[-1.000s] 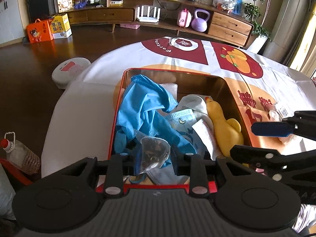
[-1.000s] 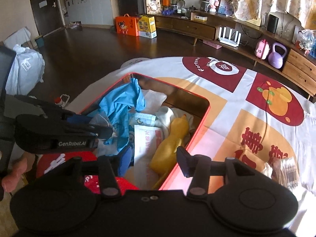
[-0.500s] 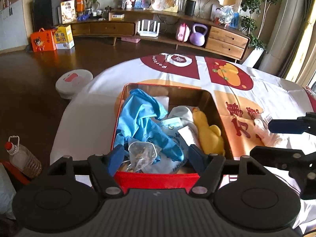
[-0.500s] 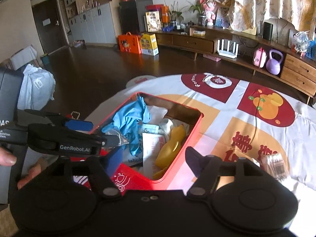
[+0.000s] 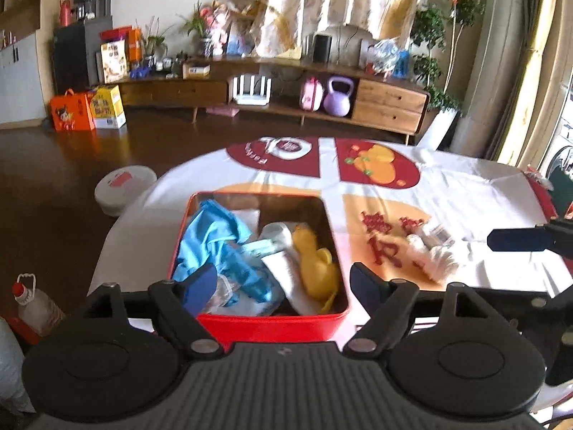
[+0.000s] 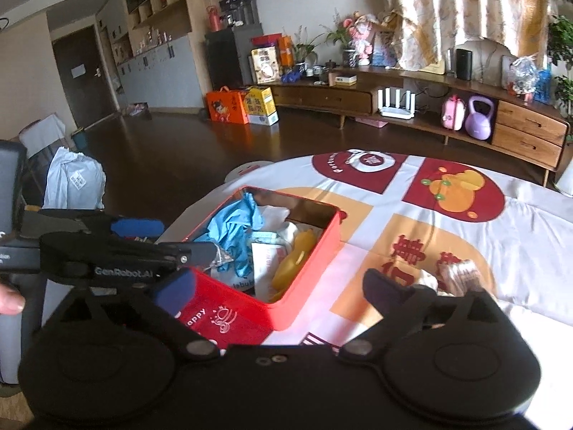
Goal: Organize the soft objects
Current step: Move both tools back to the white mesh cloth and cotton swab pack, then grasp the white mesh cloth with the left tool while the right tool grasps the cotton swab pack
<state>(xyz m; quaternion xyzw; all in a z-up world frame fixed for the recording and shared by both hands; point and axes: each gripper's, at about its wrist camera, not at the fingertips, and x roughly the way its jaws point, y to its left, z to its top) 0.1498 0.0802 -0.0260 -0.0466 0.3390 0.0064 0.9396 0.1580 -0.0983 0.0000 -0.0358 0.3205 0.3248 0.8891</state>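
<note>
Red tin (image 5: 272,324) sits on the tabletop (image 5: 465,193), its long axis running away from the cameras; near wall hides the bottom layer. Inside, counted: 1 blue cloth (image 5: 211,236) on the left, 1 yellow soft toy (image 5: 315,265) on the right lying lengthwise w/ the tin, 1 clear crinkly bag (image 6: 220,256) at the near-left corner, plus white packets approx. mid-tin, too jumbled to count. 1 more clear wrapped bundle (image 5: 433,254) lies outside, right of the tin, blurred, contents unreadable. Left tool (image 5: 283,283) has just been opening, jaws spread, nothing between them; tips straddle the tin's near end. Right tool (image 6: 279,286) has just been opening too, spread wide, empty. A thumb shows at the right-wrist view's left edge, cut off.
</note>
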